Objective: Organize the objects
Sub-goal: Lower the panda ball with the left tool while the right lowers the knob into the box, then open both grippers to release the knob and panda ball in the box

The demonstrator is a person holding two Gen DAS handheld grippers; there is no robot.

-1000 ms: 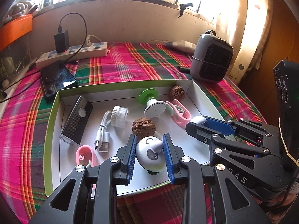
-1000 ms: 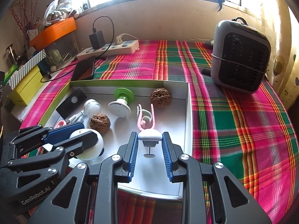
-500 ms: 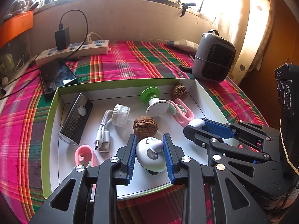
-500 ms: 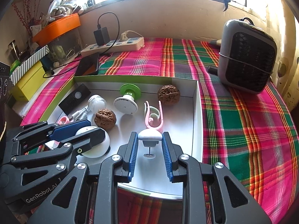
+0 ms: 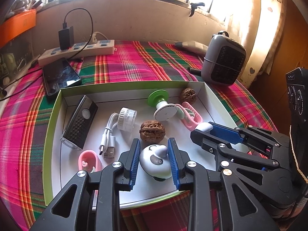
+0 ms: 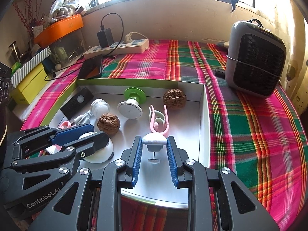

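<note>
My left gripper (image 5: 153, 143) is shut on a white rounded gadget with dark marks (image 5: 156, 161), low over the near part of the white tray with green sides (image 5: 52, 119). My right gripper (image 6: 154, 146) is shut on a small white mushroom-shaped cap with a pin (image 6: 154, 139), over the tray's near right part. Each gripper shows in the other's view: the right gripper (image 5: 204, 130) and the left gripper (image 6: 96, 132). In the tray lie two walnuts (image 5: 152, 131) (image 5: 188, 94), a green-and-white suction piece (image 5: 163, 107), a pink clip (image 5: 190, 118), a black light (image 5: 80, 121) and a USB cable (image 5: 107, 138).
The tray sits on a plaid cloth (image 6: 250, 134). Behind it are a phone (image 5: 59, 76) and a power strip with a charger (image 5: 77, 49). A grey heater (image 6: 254, 57) stands at the back right. An orange box (image 6: 59, 28) and a yellow box (image 6: 28, 84) crowd the left edge.
</note>
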